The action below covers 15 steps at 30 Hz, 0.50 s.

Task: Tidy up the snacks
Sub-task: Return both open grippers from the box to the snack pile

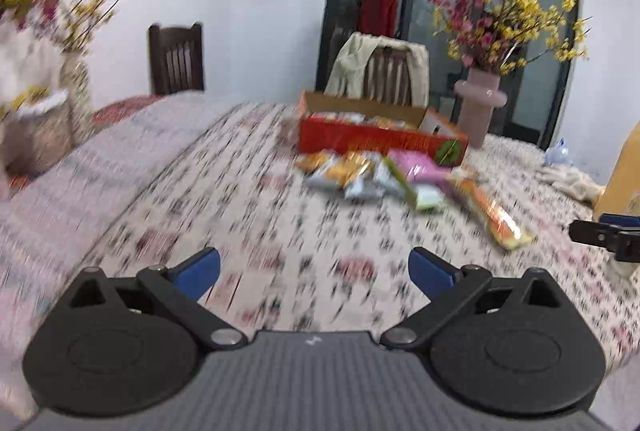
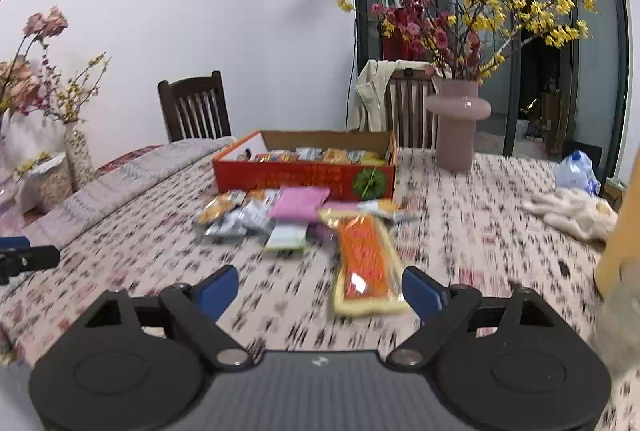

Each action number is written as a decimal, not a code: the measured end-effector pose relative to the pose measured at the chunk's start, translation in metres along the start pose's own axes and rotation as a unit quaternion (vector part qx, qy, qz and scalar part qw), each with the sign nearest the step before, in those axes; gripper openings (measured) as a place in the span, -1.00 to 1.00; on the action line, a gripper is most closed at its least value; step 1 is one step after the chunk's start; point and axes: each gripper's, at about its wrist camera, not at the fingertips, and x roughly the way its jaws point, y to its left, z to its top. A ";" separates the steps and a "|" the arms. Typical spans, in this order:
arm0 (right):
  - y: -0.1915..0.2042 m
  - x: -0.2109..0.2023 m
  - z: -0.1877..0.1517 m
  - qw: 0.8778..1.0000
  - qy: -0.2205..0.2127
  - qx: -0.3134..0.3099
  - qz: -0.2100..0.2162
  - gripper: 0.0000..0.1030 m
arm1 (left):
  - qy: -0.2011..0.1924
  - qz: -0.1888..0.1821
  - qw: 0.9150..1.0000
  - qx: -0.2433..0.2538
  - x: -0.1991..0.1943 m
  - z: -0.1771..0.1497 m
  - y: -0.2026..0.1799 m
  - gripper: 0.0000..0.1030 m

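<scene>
I see the snack packets lying loose in a heap on the flowered tablecloth, just in front of the red box, which sits open w/ more packets inside. Nearest me in that heap is a long orange packet, flat on the cloth, its near end close to my right gripper's right finger but not touching as far as I can tell. A pink packet lies on top of the pile, right against the box front. My right gripper hangs released, jaws spread wide, nothing btwn them; the orange packet is ahead and to the right of the gap. My left gripper is likewise released, jaws wide apart over bare cloth, well left of and nearer than the pile. Both views are blurred. Far right of the box stands a pink vase w/ yellow and pink blossoms. A crumpled white cloth lies at the right edge. Two dark wooden chairs stand on the far side, one w/ a pale jacket over it.
</scene>
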 end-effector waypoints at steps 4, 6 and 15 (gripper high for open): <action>0.010 -0.013 -0.030 1.000 0.016 0.004 0.005 0.76 | 0.024 0.018 1.000 0.000 -0.008 -0.024 0.013 1.00; 0.014 -0.018 -0.043 1.000 0.023 0.011 0.004 0.76 | 0.037 0.031 0.999 0.002 -0.005 -0.031 0.016 1.00; 0.021 -0.028 -0.081 0.999 0.045 -0.001 -0.014 0.78 | 0.062 0.015 0.998 -0.002 0.005 -0.040 0.015 1.00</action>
